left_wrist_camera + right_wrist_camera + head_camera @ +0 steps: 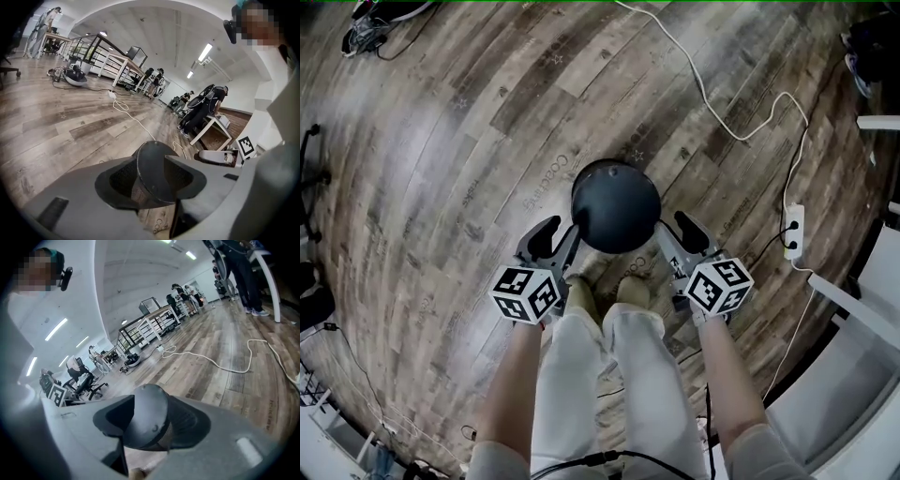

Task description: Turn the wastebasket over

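Note:
The black mesh wastebasket (616,206) is bottom up over the wood floor, just ahead of the person's shoes; its solid round base faces the head camera. My left gripper (565,230) flanks its left side and my right gripper (668,223) its right side, both angled down and inward. In the left gripper view the wastebasket (154,173) fills the wide gap of the left gripper (152,183); whether the pads press on it I cannot tell. In the right gripper view the wastebasket (150,418) sits between the widely spread jaws of the right gripper (151,425).
A white cable runs across the floor to a power strip (794,232) at the right. White furniture (853,309) stands at the lower right. The person's shoes (581,295) are right behind the basket. Desks (117,61), chairs and people stand far back.

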The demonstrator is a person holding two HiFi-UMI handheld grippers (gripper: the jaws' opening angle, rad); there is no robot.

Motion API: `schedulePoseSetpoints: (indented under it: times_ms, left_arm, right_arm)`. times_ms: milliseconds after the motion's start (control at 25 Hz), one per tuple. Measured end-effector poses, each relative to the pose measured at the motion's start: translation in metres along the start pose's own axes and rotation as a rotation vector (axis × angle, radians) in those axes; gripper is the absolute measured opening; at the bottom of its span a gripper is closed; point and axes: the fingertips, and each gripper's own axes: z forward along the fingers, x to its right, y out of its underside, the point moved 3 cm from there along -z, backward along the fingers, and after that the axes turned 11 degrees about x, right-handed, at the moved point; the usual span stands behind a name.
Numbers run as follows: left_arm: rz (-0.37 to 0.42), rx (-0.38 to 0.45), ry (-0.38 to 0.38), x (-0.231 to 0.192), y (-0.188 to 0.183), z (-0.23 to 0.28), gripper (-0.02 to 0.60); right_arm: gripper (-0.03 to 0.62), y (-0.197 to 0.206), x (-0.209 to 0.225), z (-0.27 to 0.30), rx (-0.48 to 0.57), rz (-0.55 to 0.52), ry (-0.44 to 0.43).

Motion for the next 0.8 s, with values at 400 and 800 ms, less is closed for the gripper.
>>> schedulePoseSetpoints:
  times_ms: [400,800]
  left_arm:
    - [-0.063,-0.055,-0.013,-0.033,0.023,0.049,0.195]
    - [-0.117,-0.094,-0.024,-0.027,0.027,0.047,0.179]
  right_arm:
    - [0.253,0.031,0.025,0.062,-0.145,0.083,-0.029]
    - [0.143,0.032,0.023,0.058,-0.154,-0.012,0.028]
